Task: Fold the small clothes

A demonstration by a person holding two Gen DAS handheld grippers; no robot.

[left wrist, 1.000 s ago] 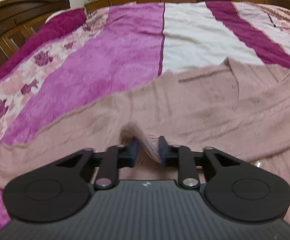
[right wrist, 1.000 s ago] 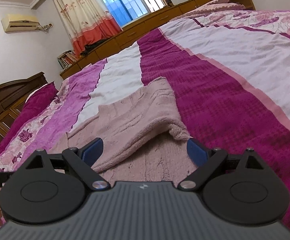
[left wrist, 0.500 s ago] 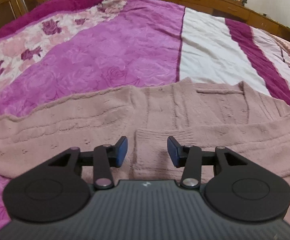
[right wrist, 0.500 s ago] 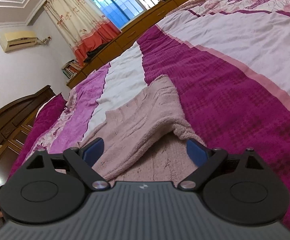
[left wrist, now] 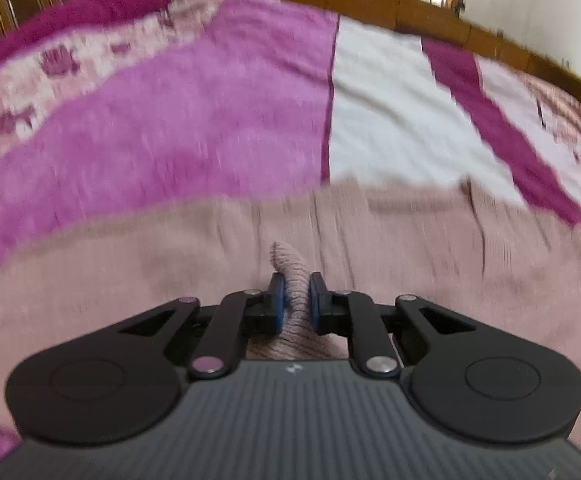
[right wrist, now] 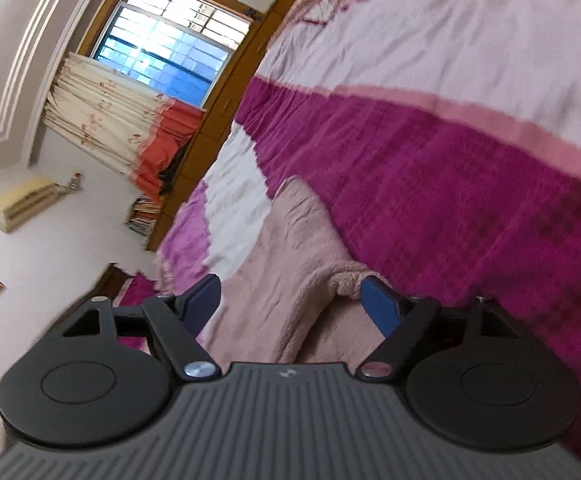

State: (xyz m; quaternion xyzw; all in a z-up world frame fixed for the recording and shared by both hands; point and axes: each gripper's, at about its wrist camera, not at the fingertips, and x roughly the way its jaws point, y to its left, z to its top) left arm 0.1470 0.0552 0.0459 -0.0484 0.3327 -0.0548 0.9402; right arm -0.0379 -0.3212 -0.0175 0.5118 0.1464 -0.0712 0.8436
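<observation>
A pale pink knitted sweater (left wrist: 410,240) lies spread across the bed. In the left wrist view my left gripper (left wrist: 296,292) is low over its near part. The jaws are closing, and a raised fold of the knit (left wrist: 288,258) is pinched between the blue pads. The right wrist view is tilted and shows the sweater's turned-over edge (right wrist: 282,248) running away from me. My right gripper (right wrist: 290,294) straddles that thick edge. Its jaws are closing but stand wide, and neither pad (right wrist: 378,304) presses the cloth.
The sweater rests on a bedspread (left wrist: 190,120) striped magenta, white and floral pink. A wooden ledge (left wrist: 430,28) runs along the bed's far side. Beyond it are a window (right wrist: 170,36), a curtain (right wrist: 122,128), stacked books (right wrist: 142,216) and a wall air conditioner (right wrist: 22,204).
My left gripper let go of one fold, opened, then shut on a new fold nearer the sweater's middle. The right gripper rolled so its view tilts, and its jaws narrowed a little.
</observation>
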